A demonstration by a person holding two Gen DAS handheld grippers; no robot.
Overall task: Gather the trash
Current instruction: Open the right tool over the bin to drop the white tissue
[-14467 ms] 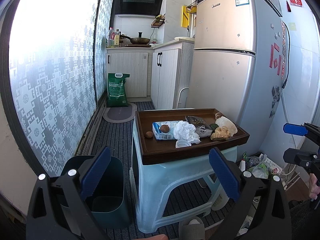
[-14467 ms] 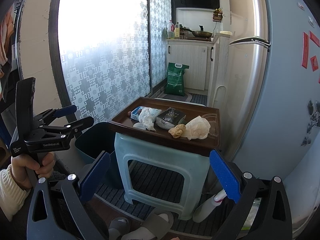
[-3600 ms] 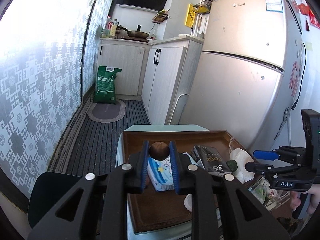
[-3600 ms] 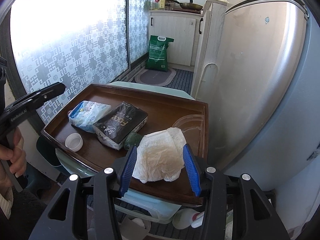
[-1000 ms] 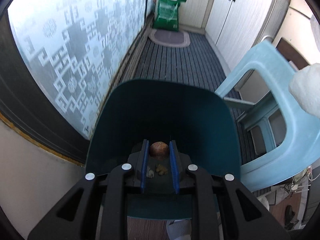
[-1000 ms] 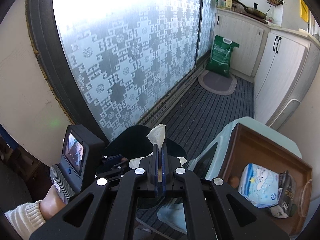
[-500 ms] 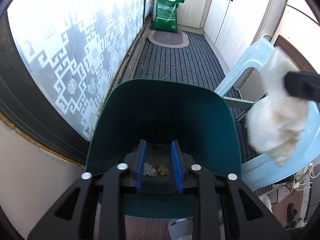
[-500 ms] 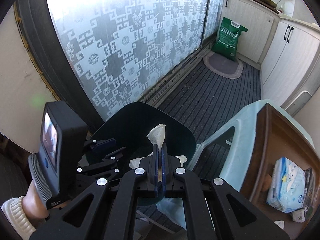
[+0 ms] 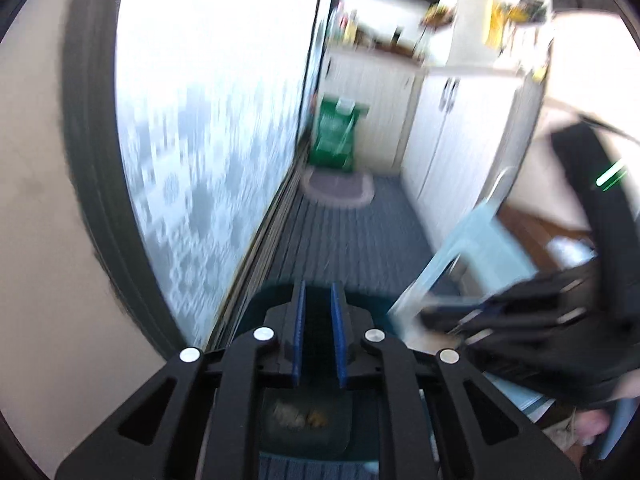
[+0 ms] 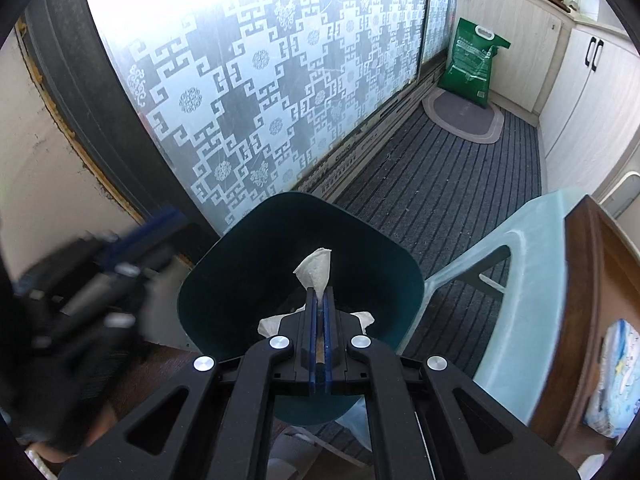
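White tissue (image 10: 316, 270) is clamped in the right tongs (image 10: 319, 300) over the dark teal bin (image 10: 224, 280), its long axis along the fingers, tip poking forward past them. Left tongs (image 9: 318, 300) have just been closing, a narrow gap left, nothing between them.
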